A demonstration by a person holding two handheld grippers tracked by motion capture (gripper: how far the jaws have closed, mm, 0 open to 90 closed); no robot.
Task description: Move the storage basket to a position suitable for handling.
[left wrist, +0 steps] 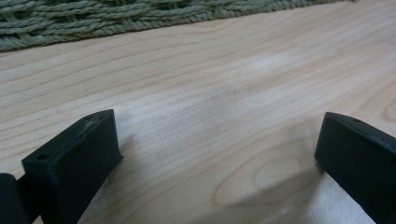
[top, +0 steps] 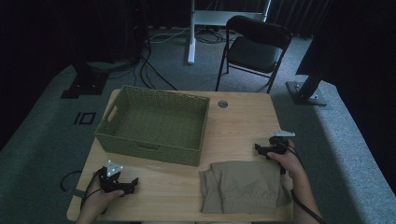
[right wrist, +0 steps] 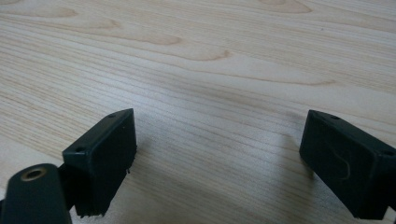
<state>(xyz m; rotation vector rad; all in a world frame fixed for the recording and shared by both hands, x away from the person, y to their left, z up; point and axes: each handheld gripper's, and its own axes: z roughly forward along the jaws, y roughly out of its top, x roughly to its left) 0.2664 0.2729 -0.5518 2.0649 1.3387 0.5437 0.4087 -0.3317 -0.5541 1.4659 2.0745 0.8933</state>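
Matt woven basket (top: 154,122), smooth wooden table (top: 243,121), soft cloth garment (top: 245,185).

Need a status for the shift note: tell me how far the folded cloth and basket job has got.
Nothing looks done: the basket sits with nothing visible inside, and the folded cloth lies on the table beside it. Nothing is in hand: the left gripper and right gripper rest on the wood, jaws open. Picking up the cloth is probably left.

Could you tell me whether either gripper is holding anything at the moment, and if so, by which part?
Nothing is held. The left gripper and the right gripper both stand open over bare table, with only wood between their jaws. The folded garment lies untouched.
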